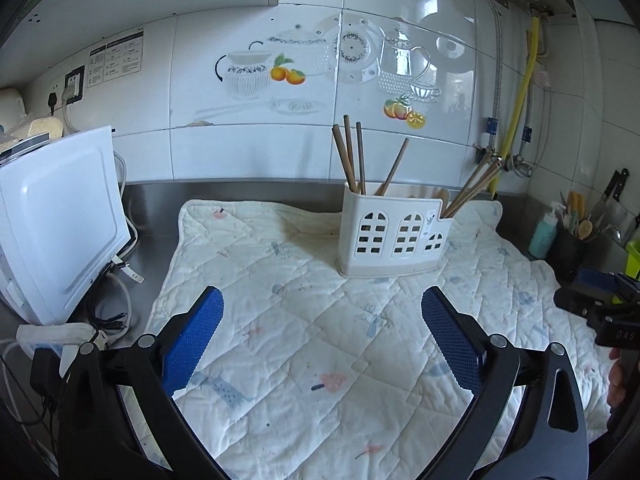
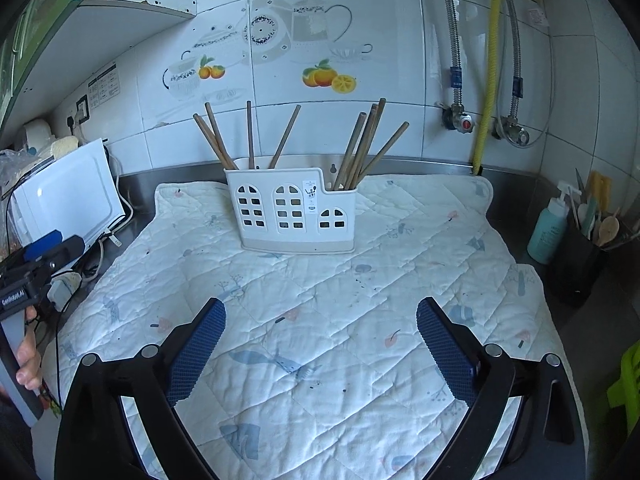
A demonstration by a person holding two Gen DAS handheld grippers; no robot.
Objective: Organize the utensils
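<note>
Chopsticks [image 2: 248, 136] stand in the white holder [image 2: 296, 216] at the back of the quilt [image 2: 320, 300], brown sticks leaning out of both ends; one bunch in the tall left part, another bunch [image 2: 368, 148] in the low right compartment. Left gripper [image 1: 322, 336] hovers over the quilt with its jaws spread wide, blue pads [image 1: 192, 344] well apart, nothing between them, nothing touched; right gripper [image 2: 320, 344] likewise, jaws wide, pads [image 2: 444, 352] bare, gripping nothing. Holder sits ahead of both, well apart from the fingertips; open quilt lies between, nothing in the way. In the left view the right gripper shows at the far right edge; in the right view the left one shows at the far left, a hand [image 2: 28, 360] on its handle. White appliance [image 1: 60, 220] stands off the quilt's left side, cables [image 1: 112, 308] tangled beside it; teal bottle [image 2: 548, 228] and a dark utensil pot [image 2: 580, 260] stand at the right. Quilt covers a steel counter [image 1: 160, 200]; white tiled wall [image 2: 380, 20] behind carries teapot and orange decals; a yellow hose [image 2: 490, 64] and metal pipes run down to valves.
</note>
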